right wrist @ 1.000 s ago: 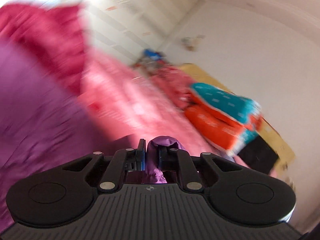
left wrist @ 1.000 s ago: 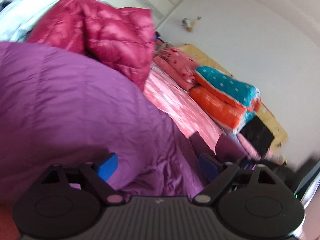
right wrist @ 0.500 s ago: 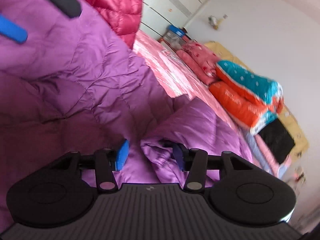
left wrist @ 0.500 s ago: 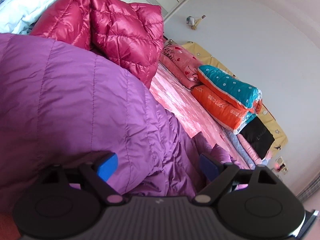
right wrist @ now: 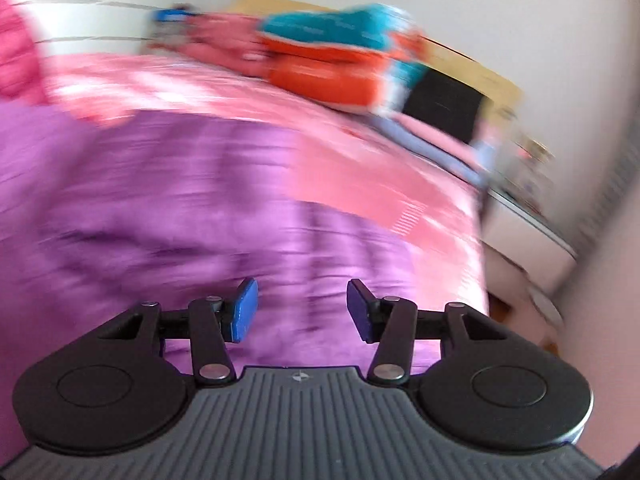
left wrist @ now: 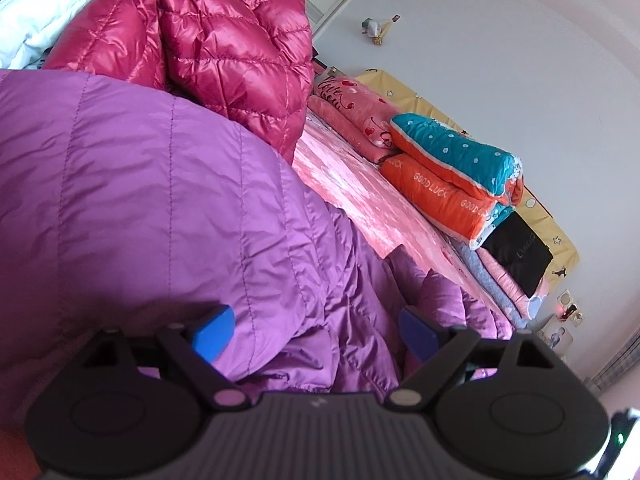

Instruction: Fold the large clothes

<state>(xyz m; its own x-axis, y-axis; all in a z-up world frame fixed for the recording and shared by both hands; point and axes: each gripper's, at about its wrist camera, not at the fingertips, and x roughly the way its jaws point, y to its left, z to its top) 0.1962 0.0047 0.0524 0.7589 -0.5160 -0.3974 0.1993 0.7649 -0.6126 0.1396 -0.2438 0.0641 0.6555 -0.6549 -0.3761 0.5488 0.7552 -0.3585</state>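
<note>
A large purple quilted down jacket [left wrist: 160,208] lies bunched on the pink bed sheet [left wrist: 360,200]; it also shows, blurred, in the right wrist view [right wrist: 200,200]. My left gripper [left wrist: 314,334] is open, its blue pads wide apart right over the jacket's folds, holding nothing. My right gripper [right wrist: 302,310] is open and empty, just above the purple jacket's surface. A crimson quilted jacket [left wrist: 208,44] lies heaped behind the purple one.
Folded quilts, teal [left wrist: 452,152] over orange [left wrist: 436,196], and a pink pillow [left wrist: 352,108] are stacked along the yellow headboard [left wrist: 400,84]. A black item [left wrist: 520,256] sits beside them. A white cover [left wrist: 60,8] lies far left. A white cabinet [right wrist: 528,236] stands past the bed's edge.
My right gripper let go of the purple fabric it pinched a second ago, opened wide and swung right; its view is motion-blurred. The left gripper stayed open and hardly moved.
</note>
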